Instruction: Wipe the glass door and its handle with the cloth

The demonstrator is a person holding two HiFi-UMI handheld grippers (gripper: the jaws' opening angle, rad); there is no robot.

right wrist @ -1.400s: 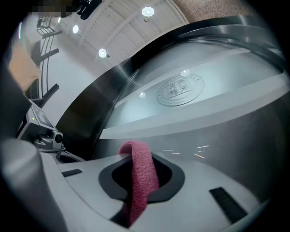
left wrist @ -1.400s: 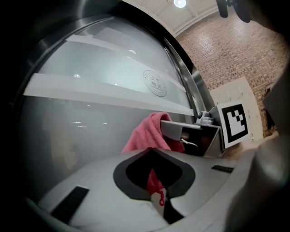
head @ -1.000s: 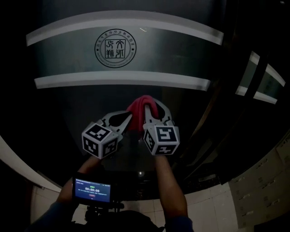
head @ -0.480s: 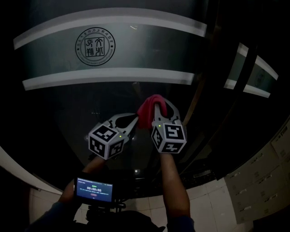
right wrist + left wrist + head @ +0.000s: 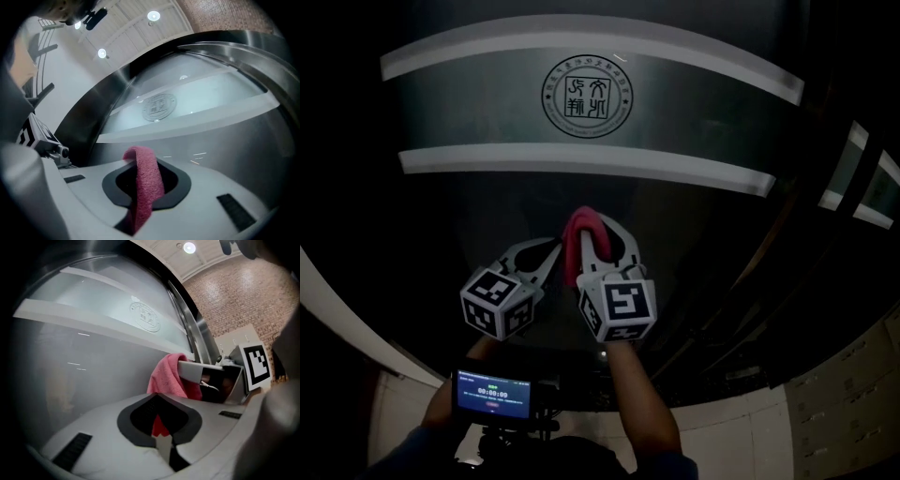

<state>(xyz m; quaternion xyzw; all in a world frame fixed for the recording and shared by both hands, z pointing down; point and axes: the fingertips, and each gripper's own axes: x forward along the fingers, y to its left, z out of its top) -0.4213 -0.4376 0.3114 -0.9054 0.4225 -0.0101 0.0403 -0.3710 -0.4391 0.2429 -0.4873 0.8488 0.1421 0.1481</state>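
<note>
Dark glass door [image 5: 487, 216] with frosted bands and a round seal [image 5: 587, 97] fills my view. Right gripper [image 5: 598, 234] is clamped on the pink cloth [image 5: 577, 239], folded over its tips so the fabric, not the plastic, meets the pane just below the lower band. Left gripper [image 5: 549, 253] sits just beside it, jaws together. Red shows in its opening; can't tell if it's pinched. No clear handle in sight. A small screen [image 5: 492, 395] sits low by my left wrist, nothing blocking the glass.
</note>
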